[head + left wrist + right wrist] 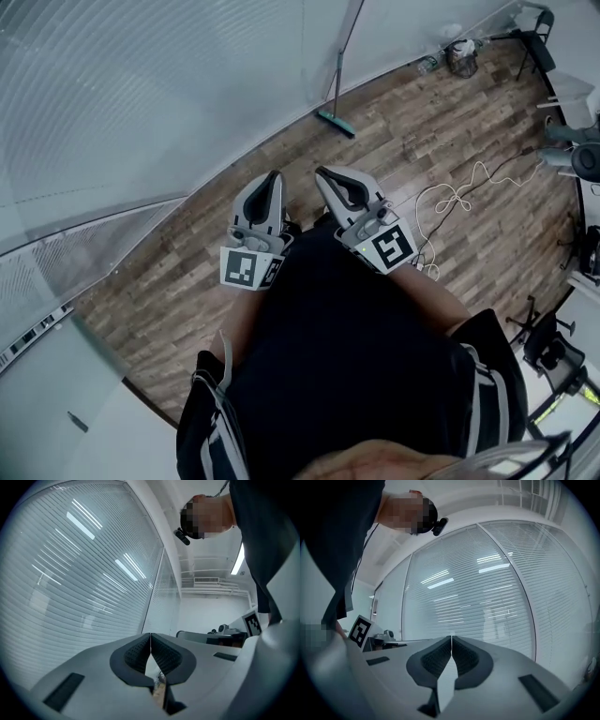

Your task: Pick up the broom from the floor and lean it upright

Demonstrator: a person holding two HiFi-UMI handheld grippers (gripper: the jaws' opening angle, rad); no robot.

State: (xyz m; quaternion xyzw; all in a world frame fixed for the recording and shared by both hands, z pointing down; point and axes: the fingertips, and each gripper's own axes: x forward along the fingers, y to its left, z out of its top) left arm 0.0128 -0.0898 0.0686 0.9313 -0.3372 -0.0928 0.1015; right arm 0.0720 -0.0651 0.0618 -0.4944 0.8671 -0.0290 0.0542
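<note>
The broom (336, 89) stands upright at the far side of the wooden floor, its thin handle leaning on the glass wall and its green head (336, 123) on the boards. Both grippers are held close to the person's body, well short of the broom and apart from it. In the head view the left gripper (271, 180) and the right gripper (324, 174) sit side by side, tips pointing toward the wall. The left gripper (150, 641) has its dark pads touching with nothing between them. The right gripper (451, 644) is likewise shut and empty.
A glass wall with blinds (141, 103) runs along the left and back. A white cable (459, 197) loops across the floor on the right. A small bin (461, 56), a black chair (536, 37) and grey equipment (581, 159) stand at the far right.
</note>
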